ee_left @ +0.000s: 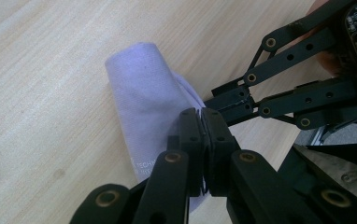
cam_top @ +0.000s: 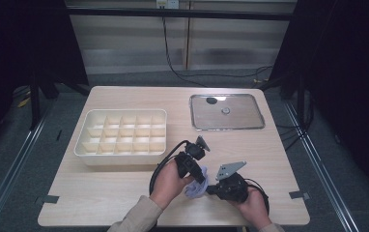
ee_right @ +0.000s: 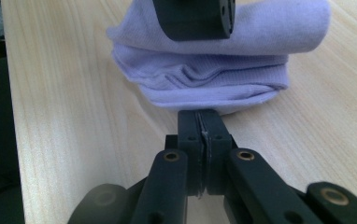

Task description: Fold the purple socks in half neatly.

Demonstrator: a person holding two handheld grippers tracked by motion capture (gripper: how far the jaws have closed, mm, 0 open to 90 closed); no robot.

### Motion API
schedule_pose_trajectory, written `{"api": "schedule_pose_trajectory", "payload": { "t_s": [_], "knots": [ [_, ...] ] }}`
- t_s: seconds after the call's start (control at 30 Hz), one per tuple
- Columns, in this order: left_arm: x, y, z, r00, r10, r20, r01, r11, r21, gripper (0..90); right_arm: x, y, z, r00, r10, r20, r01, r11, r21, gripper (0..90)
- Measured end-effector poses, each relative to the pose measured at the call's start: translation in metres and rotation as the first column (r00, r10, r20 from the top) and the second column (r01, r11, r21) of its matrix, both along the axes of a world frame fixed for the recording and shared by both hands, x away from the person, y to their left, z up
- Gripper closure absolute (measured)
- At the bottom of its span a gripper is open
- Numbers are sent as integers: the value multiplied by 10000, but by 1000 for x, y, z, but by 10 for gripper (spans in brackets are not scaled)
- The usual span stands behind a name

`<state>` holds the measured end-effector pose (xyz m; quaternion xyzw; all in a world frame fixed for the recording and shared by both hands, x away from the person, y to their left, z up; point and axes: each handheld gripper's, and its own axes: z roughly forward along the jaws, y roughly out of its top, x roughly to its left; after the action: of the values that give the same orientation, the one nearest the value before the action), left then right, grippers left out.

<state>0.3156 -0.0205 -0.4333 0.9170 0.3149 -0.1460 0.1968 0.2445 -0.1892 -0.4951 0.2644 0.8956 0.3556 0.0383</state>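
Folding nearly done: pale lilac folded cloth [ee_right: 214, 70] lies bunched on table (divider tray unfilled). L gripper [ee_left: 203, 119] and R gripper [ee_right: 200, 122] both pinched closed on cloth edges.

Both grippers are black throughout. The left gripper [cam_top: 198, 175] carries a small grey three-cornered plate on top and a looping black cable at its outer side. The right gripper [cam_top: 210, 189] bears a larger grey three-cornered plate with small holes, and its black cable curves round the person's wrist. In the gripper views each jaw is a flat black bar linked by pivots with brass-coloured bushings, ending in squared black pads [ee_right: 200, 126]. A printed label shows on the right gripper's body. The left sleeve [cam_top: 136, 217] is beige.
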Motion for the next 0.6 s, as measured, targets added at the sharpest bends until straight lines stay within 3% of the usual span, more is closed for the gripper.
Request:
{"api": "schedule_pose_trajectory", "payload": {
  "t_s": [0.6],
  "knots": [
    [-3,-1,-9,9999,-33,-140,33,10000,7,882,-1,2,0,10000,2,-59,-2,10000,-25,882]
  ]
}}
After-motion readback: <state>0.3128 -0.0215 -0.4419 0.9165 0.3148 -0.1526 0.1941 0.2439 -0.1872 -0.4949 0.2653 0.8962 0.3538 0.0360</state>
